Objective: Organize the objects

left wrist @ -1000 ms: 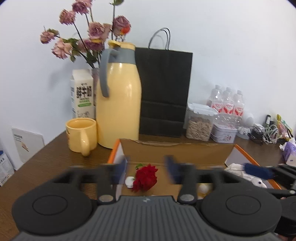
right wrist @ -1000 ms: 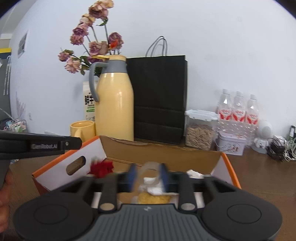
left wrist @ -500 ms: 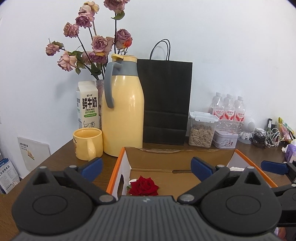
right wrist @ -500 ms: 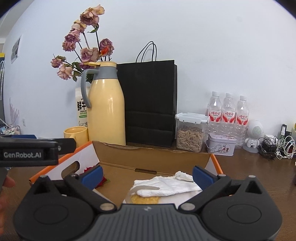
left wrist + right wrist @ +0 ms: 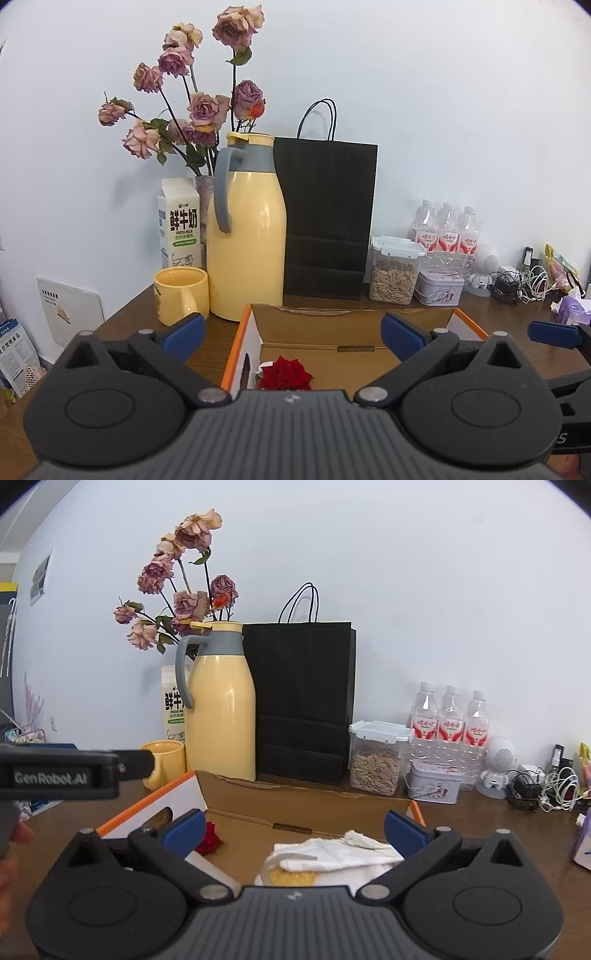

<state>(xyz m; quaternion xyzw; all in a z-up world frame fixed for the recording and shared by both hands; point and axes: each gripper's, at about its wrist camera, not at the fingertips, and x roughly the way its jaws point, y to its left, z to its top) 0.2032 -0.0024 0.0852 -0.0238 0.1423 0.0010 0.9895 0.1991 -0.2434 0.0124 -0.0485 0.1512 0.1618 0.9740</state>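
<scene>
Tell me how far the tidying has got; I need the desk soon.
Done: a red rose and white cloth lie inside the cardboard box. In hand: nothing; left gripper and right gripper are open. Left: possibly the mug and other items outside the box.

Bright, even light; sharp frames, fisheye-bent edges.

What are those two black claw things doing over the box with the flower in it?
A person is tidying a table with a grabber in each hand. Both the left gripper and the right gripper are open and hold nothing, hovering over the orange-edged cardboard box. Inside lie a red rose and a white cloth with something yellow under it. The yellow jug and mug stand behind the box.
</scene>
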